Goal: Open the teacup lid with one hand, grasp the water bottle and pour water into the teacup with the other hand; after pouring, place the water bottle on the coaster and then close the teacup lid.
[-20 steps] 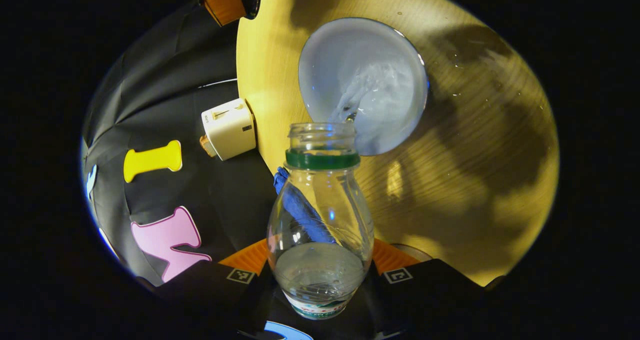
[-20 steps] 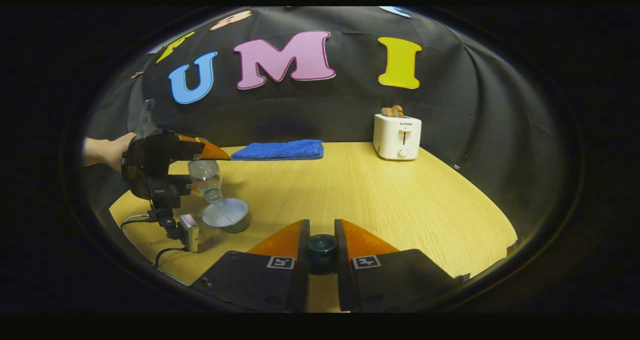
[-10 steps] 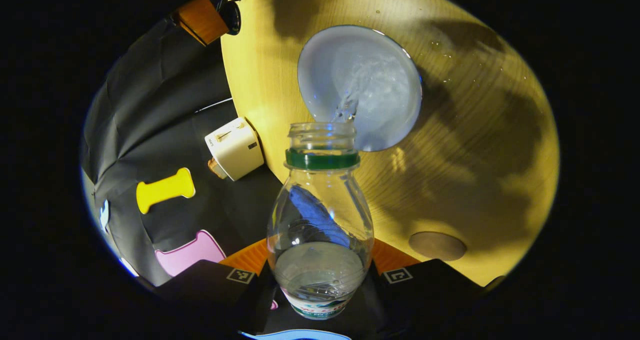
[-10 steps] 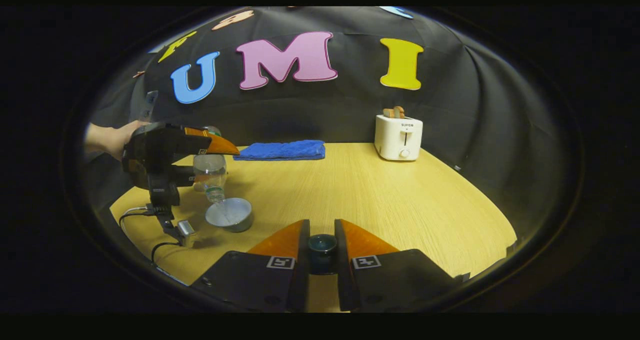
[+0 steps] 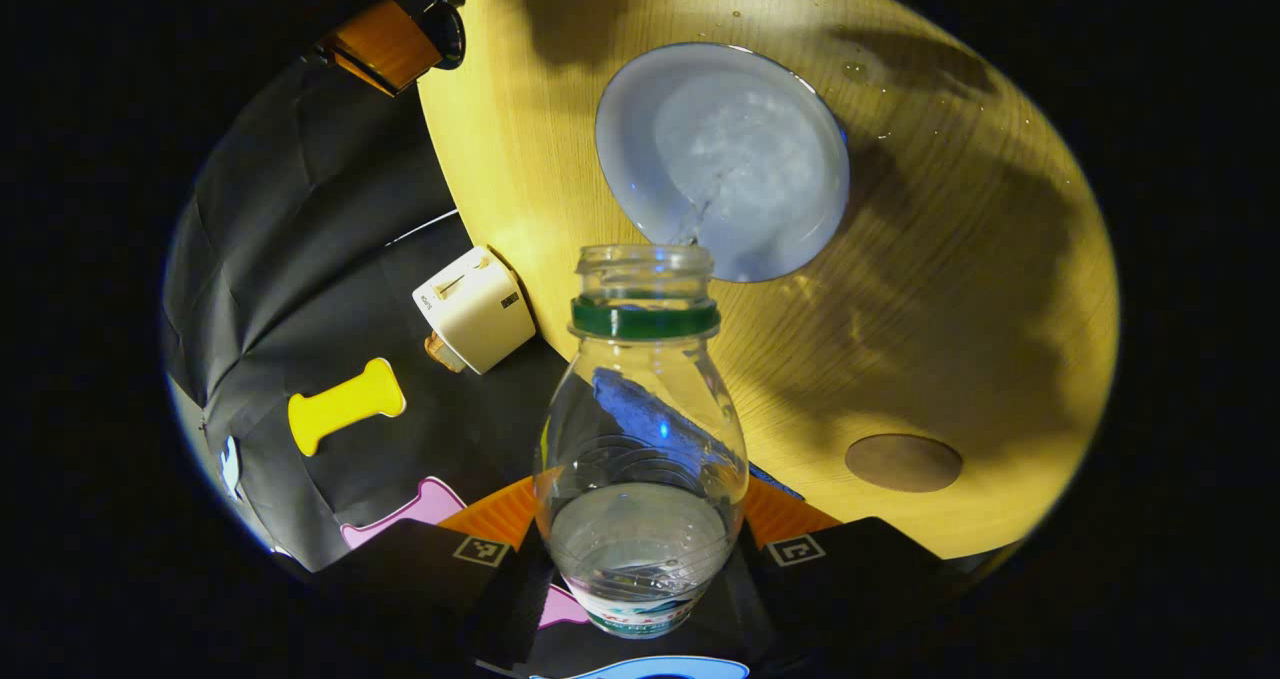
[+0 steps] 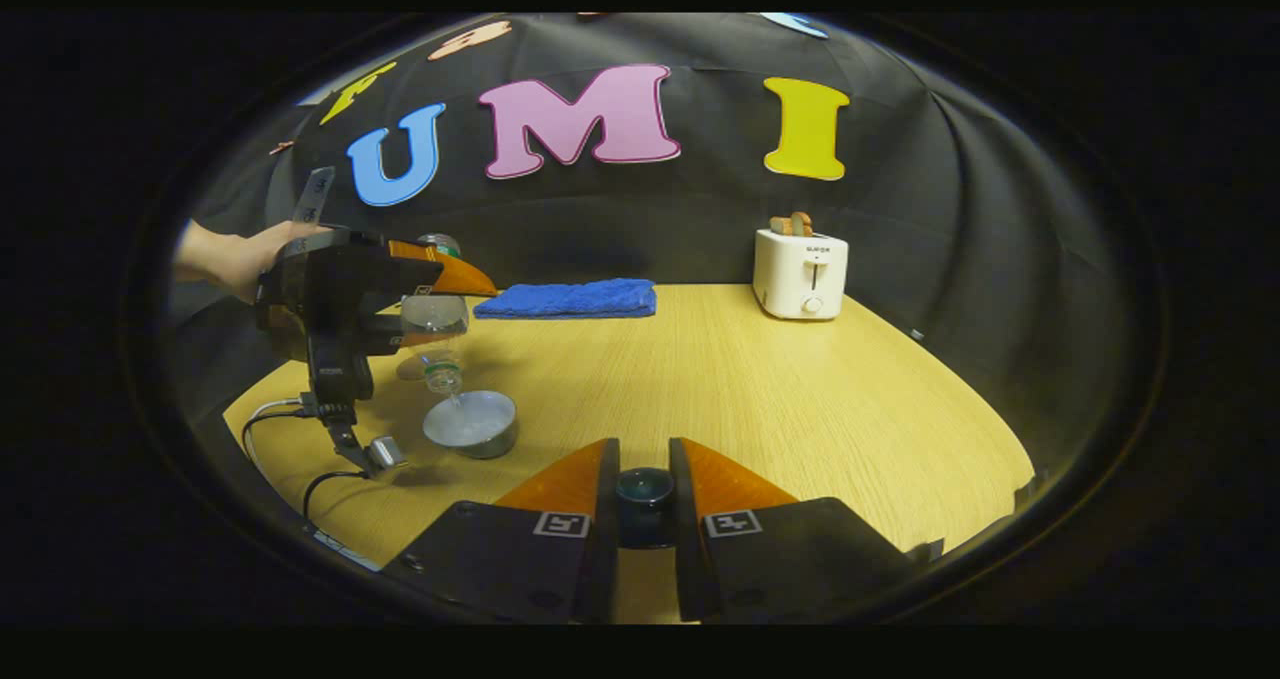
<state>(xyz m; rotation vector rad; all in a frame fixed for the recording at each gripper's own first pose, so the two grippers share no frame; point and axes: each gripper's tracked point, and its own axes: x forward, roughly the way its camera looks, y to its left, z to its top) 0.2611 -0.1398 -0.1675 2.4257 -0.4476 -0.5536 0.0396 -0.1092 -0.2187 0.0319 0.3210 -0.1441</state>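
Left gripper (image 5: pixel 640 549): both fingers clamped on the water bottle's lower body, tipping it neck-down.
Water bottle (image 5: pixel 640 439): uncapped, clear, partly filled; a thin stream runs from its mouth.
Teacup (image 5: pixel 722 159): open, on the table (image 5: pixel 950 289) just below the bottle mouth, holding water.
Coaster (image 5: pixel 903 462): round, bare, lying apart from the teacup.
Right gripper (image 6: pixel 645 494): fingers nearly together, pinching the dark lid (image 6: pixel 645 486) above the table.
Background: toaster (image 6: pixel 808 272), blue towel (image 6: pixel 570 298).
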